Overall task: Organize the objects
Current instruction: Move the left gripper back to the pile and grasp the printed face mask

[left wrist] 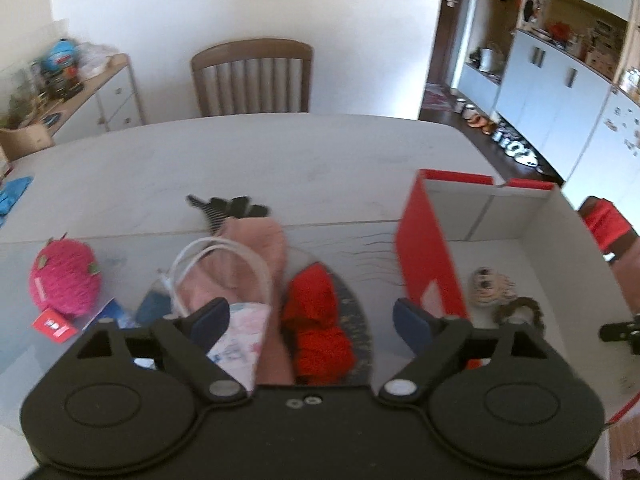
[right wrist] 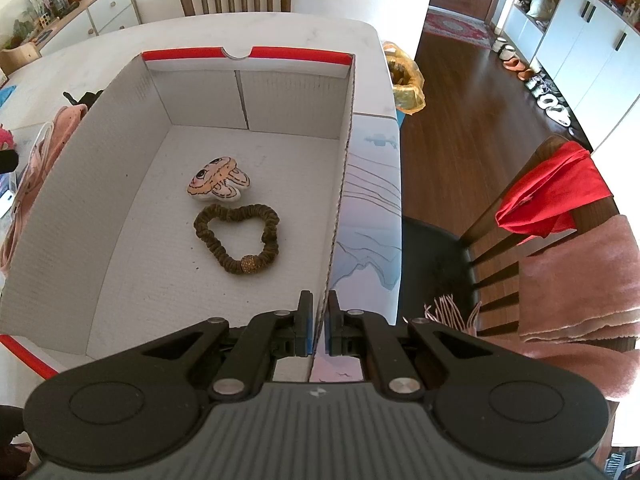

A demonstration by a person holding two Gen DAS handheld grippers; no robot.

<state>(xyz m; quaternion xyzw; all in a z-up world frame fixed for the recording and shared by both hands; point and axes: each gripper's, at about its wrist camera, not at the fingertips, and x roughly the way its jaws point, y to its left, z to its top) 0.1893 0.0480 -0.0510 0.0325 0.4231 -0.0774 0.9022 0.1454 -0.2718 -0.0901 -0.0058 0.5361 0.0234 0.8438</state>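
A red and white cardboard box (right wrist: 80,200) stands open on the table, and my right gripper (right wrist: 320,300) is shut on its right wall near the front corner. Inside lie a small cartoon-face plush (right wrist: 218,186) and a brown scrunchie (right wrist: 240,236). My left gripper (left wrist: 311,318) hangs open over a pile left of the box's red wall (left wrist: 432,248), with nothing pressed between its pads. Under it lie a red knitted piece (left wrist: 316,320), a pink cloth (left wrist: 248,252) and a white cable loop (left wrist: 220,264). A pink fuzzy toy (left wrist: 64,280) sits further left.
A black striped item (left wrist: 228,208) lies behind the pile. A wooden chair (left wrist: 252,76) stands at the table's far side. Another chair on the right carries a red cloth (right wrist: 552,188) and a pink towel (right wrist: 580,280). A yellow bag (right wrist: 404,80) hangs past the table's right edge.
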